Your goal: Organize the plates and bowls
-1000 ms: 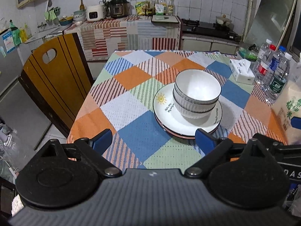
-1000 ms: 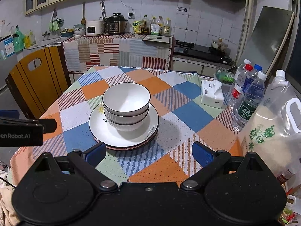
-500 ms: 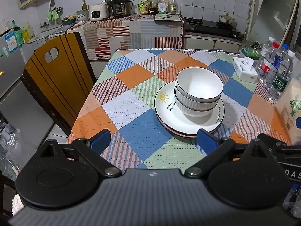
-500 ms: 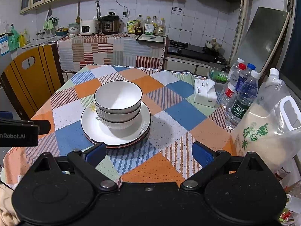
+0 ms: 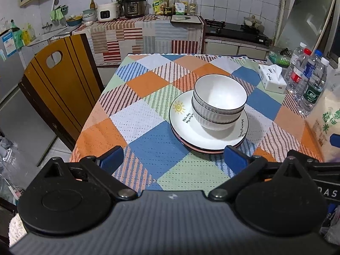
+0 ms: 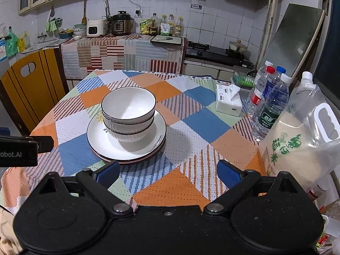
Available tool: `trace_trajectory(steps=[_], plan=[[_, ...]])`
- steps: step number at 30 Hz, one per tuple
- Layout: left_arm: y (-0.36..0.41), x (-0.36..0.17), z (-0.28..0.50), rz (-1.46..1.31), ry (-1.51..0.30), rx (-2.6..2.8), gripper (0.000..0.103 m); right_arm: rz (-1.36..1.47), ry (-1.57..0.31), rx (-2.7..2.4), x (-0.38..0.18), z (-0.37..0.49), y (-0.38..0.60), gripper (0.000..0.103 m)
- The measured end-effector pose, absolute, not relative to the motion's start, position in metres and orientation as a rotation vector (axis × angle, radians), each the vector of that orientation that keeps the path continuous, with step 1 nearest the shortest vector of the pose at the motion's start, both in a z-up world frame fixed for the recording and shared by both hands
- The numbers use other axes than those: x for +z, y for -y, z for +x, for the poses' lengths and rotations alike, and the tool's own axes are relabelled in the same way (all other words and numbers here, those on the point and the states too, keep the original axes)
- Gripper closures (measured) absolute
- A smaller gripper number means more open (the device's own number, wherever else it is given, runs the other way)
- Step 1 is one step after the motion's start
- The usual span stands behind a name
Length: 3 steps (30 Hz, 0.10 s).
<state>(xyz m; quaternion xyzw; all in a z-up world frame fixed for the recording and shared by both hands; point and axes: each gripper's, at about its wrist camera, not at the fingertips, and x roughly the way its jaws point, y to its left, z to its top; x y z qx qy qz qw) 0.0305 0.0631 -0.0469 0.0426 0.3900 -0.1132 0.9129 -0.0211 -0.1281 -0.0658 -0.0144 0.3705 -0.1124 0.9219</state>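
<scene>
Two white ribbed bowls (image 5: 218,106) (image 6: 128,112) with dark rims sit nested one inside the other. They stand on a white plate with a sun drawing (image 5: 180,116) (image 6: 97,136), which lies on a pink-rimmed plate (image 5: 197,148). The stack rests mid-table on the patchwork tablecloth (image 5: 153,146). My left gripper (image 5: 172,158) hovers open in front of the stack, its right pad near the plate's front edge and nothing between its fingers. My right gripper (image 6: 167,173) is open too, just right of the stack's front, with nothing in it.
A tissue box (image 6: 228,103), three water bottles (image 6: 269,106) and a big bag of rice (image 6: 297,140) crowd the table's right side. A wooden chair (image 5: 55,85) stands at the left edge. The left gripper's body (image 6: 21,148) shows at the left of the right wrist view.
The left jaws have spread a little wider. Both views shifted only slightly, and the bowls and plates have not moved.
</scene>
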Motion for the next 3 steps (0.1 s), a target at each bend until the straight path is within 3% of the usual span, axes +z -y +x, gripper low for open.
trace_trajectory(steps=[3], plan=[[-0.0629,-0.0463,0.0297,0.085,-0.805,-0.244,0.001,-0.031,-0.761,-0.231,-0.0657,-0.0215,0.1282,0.004]])
